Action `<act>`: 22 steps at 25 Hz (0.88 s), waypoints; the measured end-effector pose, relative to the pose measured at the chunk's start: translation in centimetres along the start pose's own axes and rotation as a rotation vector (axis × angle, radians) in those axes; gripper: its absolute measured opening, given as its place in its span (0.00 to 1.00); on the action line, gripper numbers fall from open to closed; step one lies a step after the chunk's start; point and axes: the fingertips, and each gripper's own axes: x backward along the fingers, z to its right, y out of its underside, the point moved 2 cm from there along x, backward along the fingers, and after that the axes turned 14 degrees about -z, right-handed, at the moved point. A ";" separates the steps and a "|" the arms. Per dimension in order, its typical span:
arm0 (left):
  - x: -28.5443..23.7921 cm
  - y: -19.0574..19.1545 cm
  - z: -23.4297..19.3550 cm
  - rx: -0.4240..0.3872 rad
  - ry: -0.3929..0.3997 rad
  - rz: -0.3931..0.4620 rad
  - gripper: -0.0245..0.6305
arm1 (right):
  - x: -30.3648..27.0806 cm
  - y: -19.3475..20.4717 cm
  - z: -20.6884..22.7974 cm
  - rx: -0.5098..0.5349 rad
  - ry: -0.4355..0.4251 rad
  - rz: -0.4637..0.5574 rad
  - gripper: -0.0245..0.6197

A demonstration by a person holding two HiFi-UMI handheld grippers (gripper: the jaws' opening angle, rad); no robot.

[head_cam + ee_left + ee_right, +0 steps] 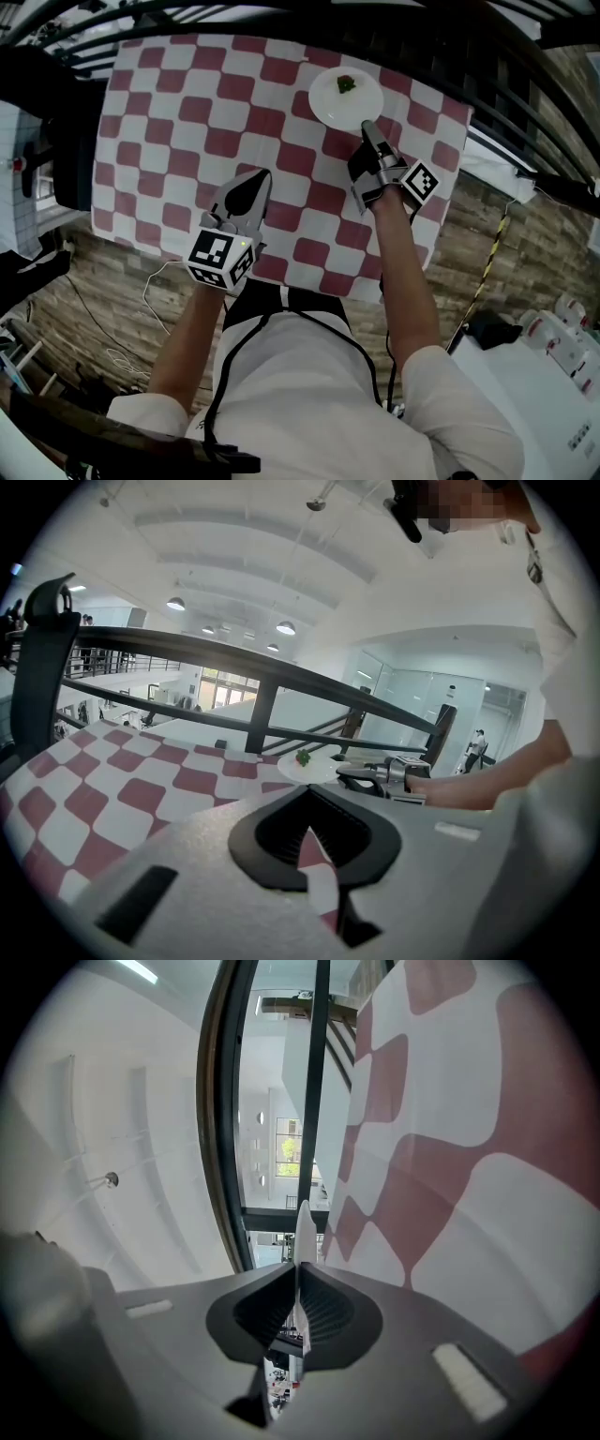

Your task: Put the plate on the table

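white plate rim pinched by right claw | left claw closed, empty | green bit unclear

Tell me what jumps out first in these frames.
The red-and-white checked tablecloth fills most of the head view. Toward its far right is a white plate with a small green bit of food on it, and the right gripper pinches its near rim. The left gripper hangs shut and empty over the near part of the cloth.
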 end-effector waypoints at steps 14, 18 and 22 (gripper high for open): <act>-0.3 0.4 -0.2 0.014 -0.011 -0.002 0.05 | -2.4 -1.2 3.3 -0.033 0.133 -0.019 0.07; -0.4 0.4 -0.3 0.017 -0.011 -0.001 0.05 | -2.8 -1.6 3.8 -0.059 0.194 -0.012 0.06; -0.2 0.3 -0.3 0.018 -0.011 0.002 0.05 | -3.3 -2.2 3.9 -0.064 0.243 -0.003 0.06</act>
